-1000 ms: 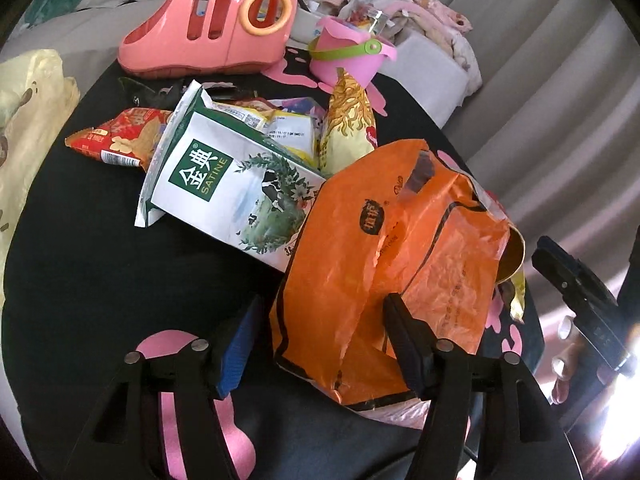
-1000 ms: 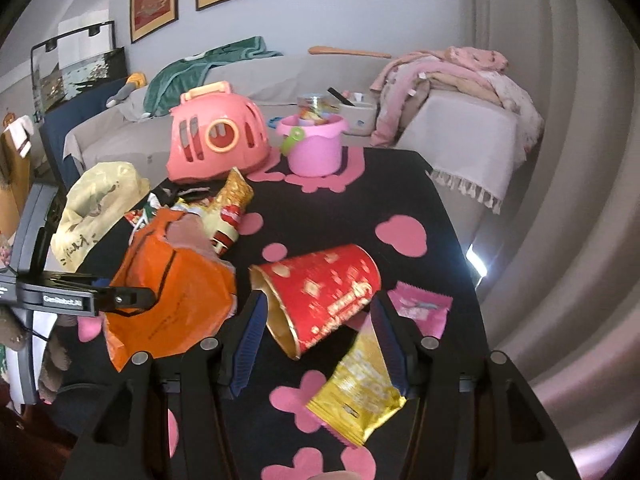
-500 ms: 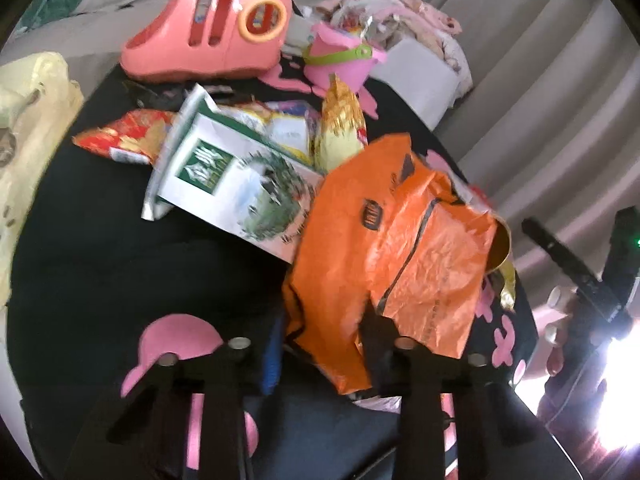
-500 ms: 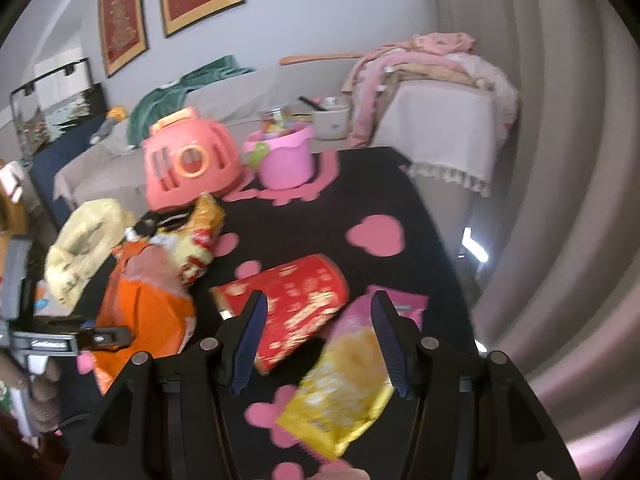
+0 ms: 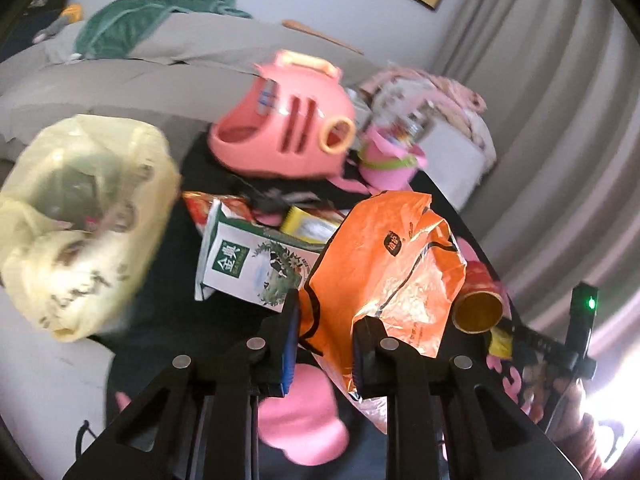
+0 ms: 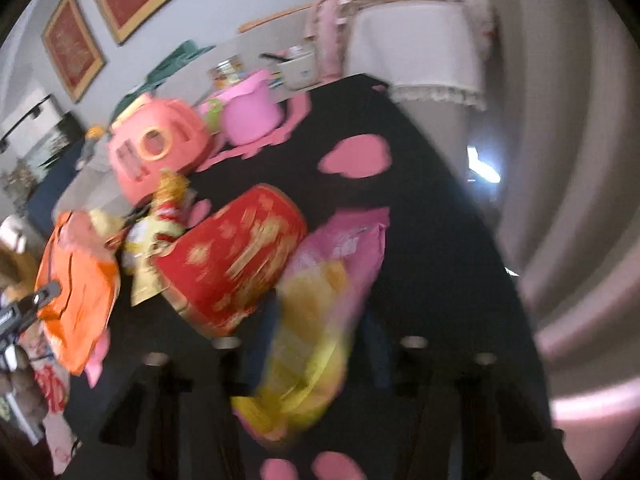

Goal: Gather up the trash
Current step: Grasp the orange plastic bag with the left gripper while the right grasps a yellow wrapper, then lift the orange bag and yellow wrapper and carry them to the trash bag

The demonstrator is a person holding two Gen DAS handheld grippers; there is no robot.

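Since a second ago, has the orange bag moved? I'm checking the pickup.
Yes. The orange bag has lifted up, now overlapping the milk carton it lay beside.

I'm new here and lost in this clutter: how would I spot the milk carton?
Start at the black table cover with pink patches. Before the pink toy carrier lies a heap of wrappers; the milk carton lies flat beside the orange bag. It alone is white with green print.

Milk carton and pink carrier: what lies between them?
Left wrist view: snack wrappers litter the stretch between the milk carton and pink carrier.
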